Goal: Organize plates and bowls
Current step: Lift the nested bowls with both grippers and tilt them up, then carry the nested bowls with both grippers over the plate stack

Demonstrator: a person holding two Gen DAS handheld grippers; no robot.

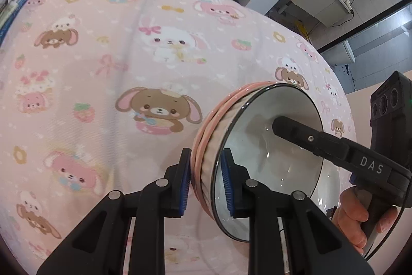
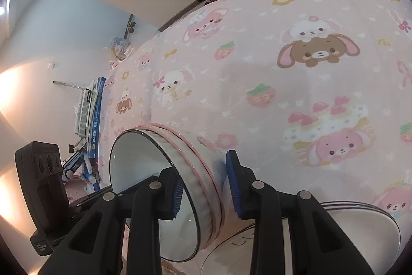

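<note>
Now both tongs pinch one bowl (image 1: 270, 159). The left tongs (image 1: 206, 182) clamp its rim, nearly together. The right tongs (image 2: 206, 187) clamp the other side. The bowl hangs tipped above the pink surface (image 1: 103, 56), near a plate (image 2: 360, 218).

Tilted bowl (image 1: 267, 159), white inside, pink-ribbed outside
</note>
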